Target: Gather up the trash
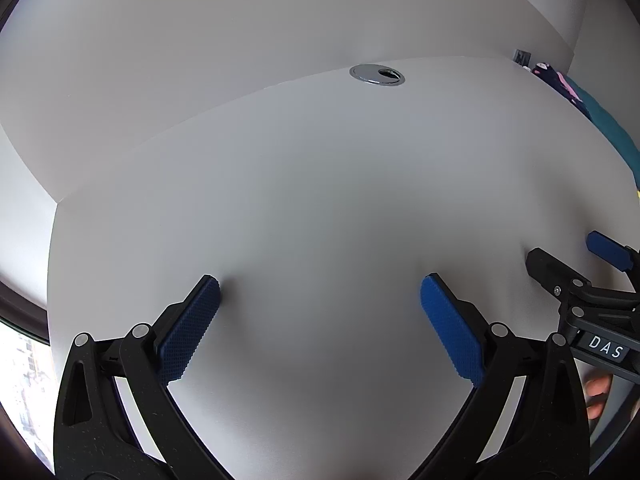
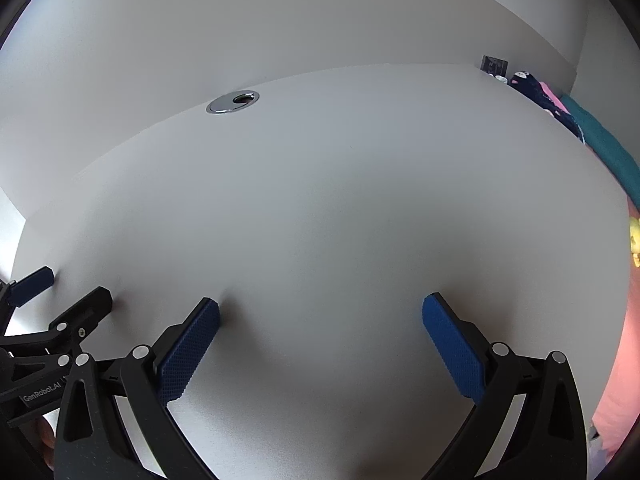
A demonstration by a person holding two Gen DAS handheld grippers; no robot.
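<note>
Over a bare white desk (image 1: 320,200) both tools hover side by side, the left gripper (image 1: 320,296) and the right gripper (image 2: 320,316) each spread wide with nothing between the blue pads (image 1: 192,328). No trash shows on the desk in either view; the only fixture is a metal cable grommet (image 1: 377,75) near the back edge by the wall. Off the right edge lie teal and patterned fabric (image 2: 600,140) and a small yellow object (image 2: 635,240), too cut off to identify. Judging by this, the task sits at its searching stage: the next move calls for turning the cameras away from the desk to find trash before any grasp
</note>
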